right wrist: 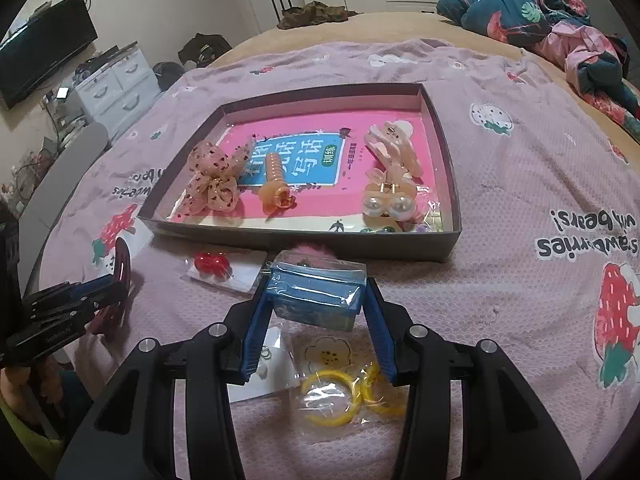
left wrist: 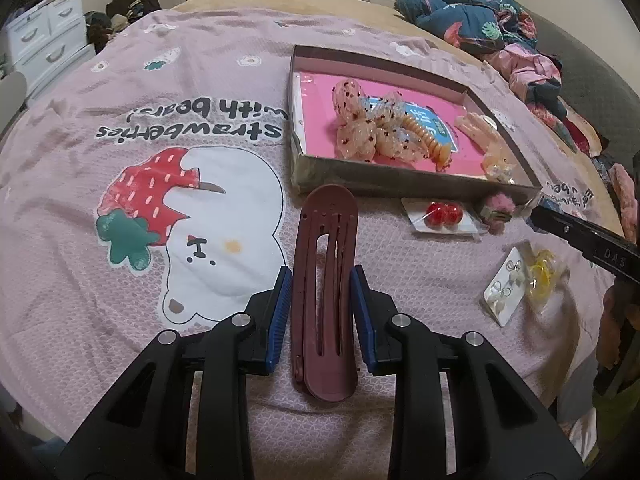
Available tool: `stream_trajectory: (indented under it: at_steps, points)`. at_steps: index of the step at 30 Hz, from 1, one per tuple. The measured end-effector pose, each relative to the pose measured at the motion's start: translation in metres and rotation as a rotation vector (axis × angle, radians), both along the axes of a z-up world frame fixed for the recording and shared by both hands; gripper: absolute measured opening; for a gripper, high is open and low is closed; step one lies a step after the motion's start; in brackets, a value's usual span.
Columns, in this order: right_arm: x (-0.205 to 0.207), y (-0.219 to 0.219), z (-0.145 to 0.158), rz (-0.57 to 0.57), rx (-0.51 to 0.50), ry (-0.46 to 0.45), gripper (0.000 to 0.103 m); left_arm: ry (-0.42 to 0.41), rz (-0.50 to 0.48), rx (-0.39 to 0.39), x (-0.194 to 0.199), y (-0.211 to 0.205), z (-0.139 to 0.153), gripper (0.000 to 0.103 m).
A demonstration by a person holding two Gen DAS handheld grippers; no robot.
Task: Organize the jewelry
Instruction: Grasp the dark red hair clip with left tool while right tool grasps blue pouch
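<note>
While both tools are over the bed, the scene reads as below.
Maroon hair clip [left wrist: 325, 292]: long, slotted, lying lengthwise between the blue pads of the left hand-held gripper [left wrist: 322, 300]; pads pressed against both its edges, so gripped; far tip close to the box's near wall.
Blue packet [right wrist: 316, 292]: clear-wrapped, clamped between the pads of the right hand-held gripper [right wrist: 316, 308]; held above the bedspread, just in front of the box.
Box [right wrist: 452, 184]: shallow, dark-walled, open-topped, pink printed sheet on its floor; sits on the bedspread.
Box contents: sheer dotted bow scrunchie [right wrist: 214, 182] at left, orange ribbed clip [right wrist: 276, 188] beside it, pale pink claw clip [right wrist: 390, 144] at right, pearl pair on a clip [right wrist: 386, 204] near the front wall.
Red earrings on card [right wrist: 214, 266]: outside the box, just before its near wall.
Pink fluffy piece [left wrist: 498, 204]: touching the box's front corner; mostly hidden in the right view.
Yellow rings in clear bag [right wrist: 340, 394]: on the bedspread under the right tool, beside a white earring card [left wrist: 504, 290].
Bedspread [left wrist: 120, 100]: pink, bear and strawberry print.
Surroundings: heap of clothes [right wrist: 540, 20] at far right, white drawer unit [left wrist: 44, 36] at left, wall screen [right wrist: 44, 52].
</note>
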State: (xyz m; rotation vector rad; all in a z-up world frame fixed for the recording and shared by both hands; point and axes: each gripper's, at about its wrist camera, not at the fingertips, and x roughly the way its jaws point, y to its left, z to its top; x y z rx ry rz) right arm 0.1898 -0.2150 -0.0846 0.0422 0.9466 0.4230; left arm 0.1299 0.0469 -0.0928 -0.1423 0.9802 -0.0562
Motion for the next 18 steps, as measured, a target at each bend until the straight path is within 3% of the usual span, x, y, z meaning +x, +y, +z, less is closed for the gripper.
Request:
stream_trajectory:
  at_steps: [18]
  points:
    - [-0.007,-0.007,0.035,0.01,0.033,-0.06,0.044,-0.107,-0.011,-0.003,0.003,-0.001,0.055,0.022]
